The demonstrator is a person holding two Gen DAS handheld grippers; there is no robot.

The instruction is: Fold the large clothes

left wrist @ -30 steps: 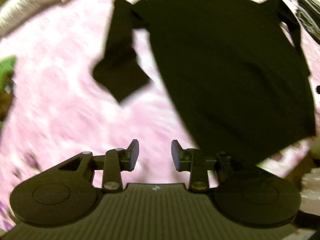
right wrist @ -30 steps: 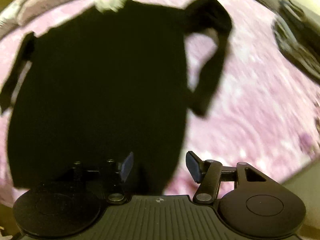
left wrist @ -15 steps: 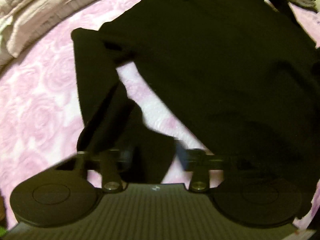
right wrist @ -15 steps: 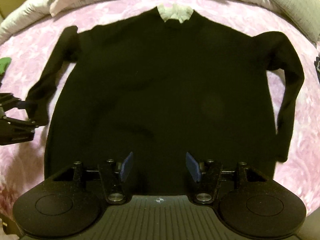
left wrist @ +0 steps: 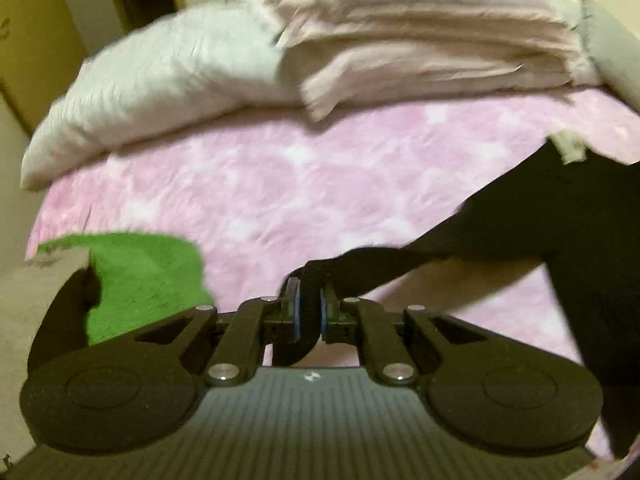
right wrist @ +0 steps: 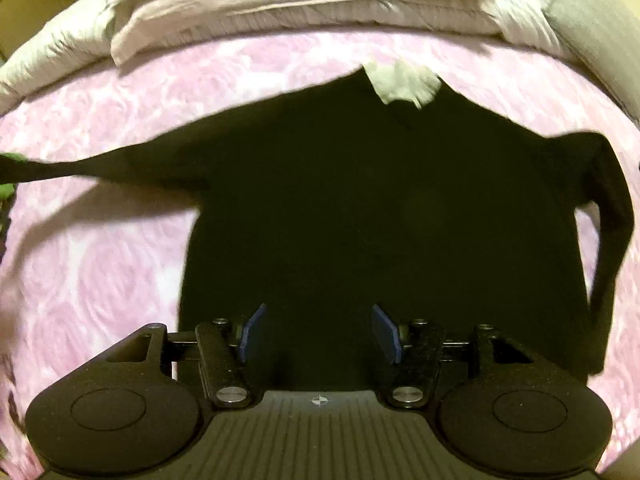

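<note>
A black long-sleeved sweater (right wrist: 380, 216) with a white collar (right wrist: 404, 80) lies flat on the pink rose-patterned bedspread (right wrist: 100, 280). My left gripper (left wrist: 308, 312) is shut on the cuff of its left sleeve (left wrist: 384, 268), which is stretched out sideways and lifted off the bed. In the right wrist view that sleeve (right wrist: 112, 168) runs to the left edge. My right gripper (right wrist: 320, 336) hangs open over the sweater's lower hem with nothing between its fingers. The other sleeve (right wrist: 612, 224) lies bent down along the right side.
Folded pale bedding (left wrist: 420, 40) and a white pillow (left wrist: 152, 92) lie piled at the head of the bed. A green towel (left wrist: 136, 284) and a grey box (left wrist: 36, 320) sit by the left edge. A grey cushion (right wrist: 592, 28) is at the far right.
My left gripper has shut on the left sleeve cuff and pulled it out to the left, straightening the sleeve. The right gripper stays open over the hem, slightly closer.
</note>
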